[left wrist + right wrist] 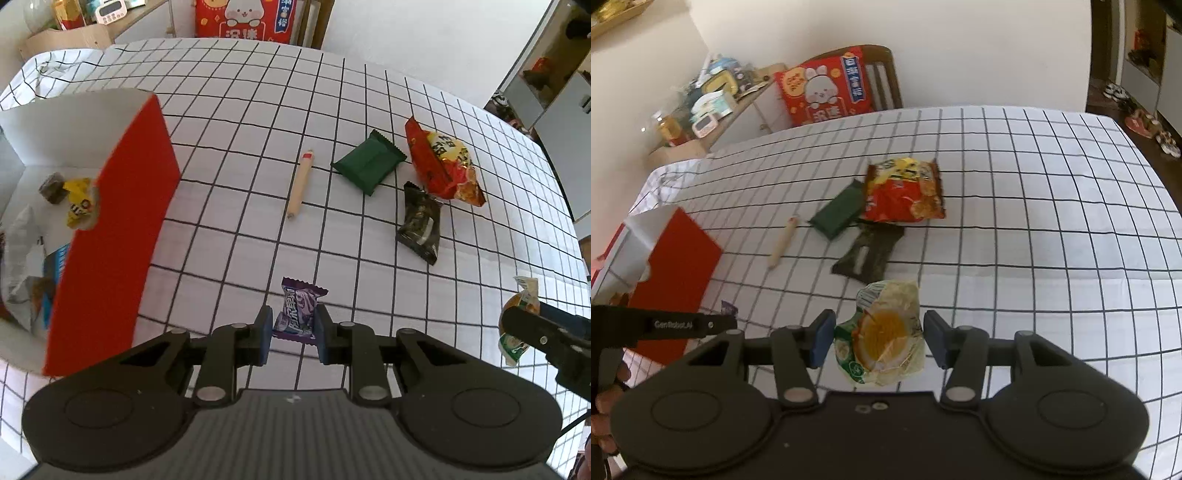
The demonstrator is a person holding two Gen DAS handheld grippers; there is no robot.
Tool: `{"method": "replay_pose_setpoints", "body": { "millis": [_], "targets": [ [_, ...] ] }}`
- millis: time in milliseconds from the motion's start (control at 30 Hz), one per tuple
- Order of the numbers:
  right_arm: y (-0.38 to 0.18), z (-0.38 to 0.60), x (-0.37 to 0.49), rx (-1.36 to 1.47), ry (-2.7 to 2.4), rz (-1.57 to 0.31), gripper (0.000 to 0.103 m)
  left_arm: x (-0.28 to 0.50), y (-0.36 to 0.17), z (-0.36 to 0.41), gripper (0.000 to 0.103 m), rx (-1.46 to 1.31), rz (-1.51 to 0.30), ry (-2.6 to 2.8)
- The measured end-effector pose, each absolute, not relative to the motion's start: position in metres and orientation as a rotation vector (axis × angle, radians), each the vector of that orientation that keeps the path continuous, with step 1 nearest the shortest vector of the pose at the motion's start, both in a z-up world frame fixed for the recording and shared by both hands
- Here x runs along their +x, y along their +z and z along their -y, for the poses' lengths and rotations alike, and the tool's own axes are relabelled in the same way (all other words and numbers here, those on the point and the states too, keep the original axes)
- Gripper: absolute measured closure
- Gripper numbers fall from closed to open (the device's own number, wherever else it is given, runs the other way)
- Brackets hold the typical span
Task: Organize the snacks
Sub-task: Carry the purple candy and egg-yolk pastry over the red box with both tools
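My left gripper (292, 332) is shut on a purple candy wrapper (300, 314), held just above the checkered cloth, right of the red-and-white box (122, 229). The box holds a yellow candy (79, 203), a brown piece and a grey packet. My right gripper (878, 339) is open around a green-and-orange snack packet (886, 332) lying on the cloth; its pads stand apart from the packet's sides. The packet also shows at the right edge of the left wrist view (517, 317).
On the cloth lie a beige stick snack (301, 184), a dark green packet (369, 162), a red-yellow bag (443, 162) and a dark packet (421, 225). A chair with a red bunny bag (823, 88) and a cluttered shelf stand beyond the table's far edge.
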State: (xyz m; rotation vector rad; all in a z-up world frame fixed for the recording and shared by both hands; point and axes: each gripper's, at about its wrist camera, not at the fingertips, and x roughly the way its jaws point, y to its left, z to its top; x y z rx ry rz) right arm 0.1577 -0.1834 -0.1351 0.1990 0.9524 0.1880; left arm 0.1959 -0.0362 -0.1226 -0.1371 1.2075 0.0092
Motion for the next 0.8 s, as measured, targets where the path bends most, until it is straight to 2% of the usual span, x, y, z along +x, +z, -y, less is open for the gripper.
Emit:
{"method": "replay_pose_setpoints", "body": {
  "millis": [800],
  "targets": [
    [-0.071, 0.082, 0.122, 0.132, 0.431, -0.891, 0.051, 0.121, -0.048, -0.05, 0.08, -0.21, -1.107, -0.004]
  ]
}}
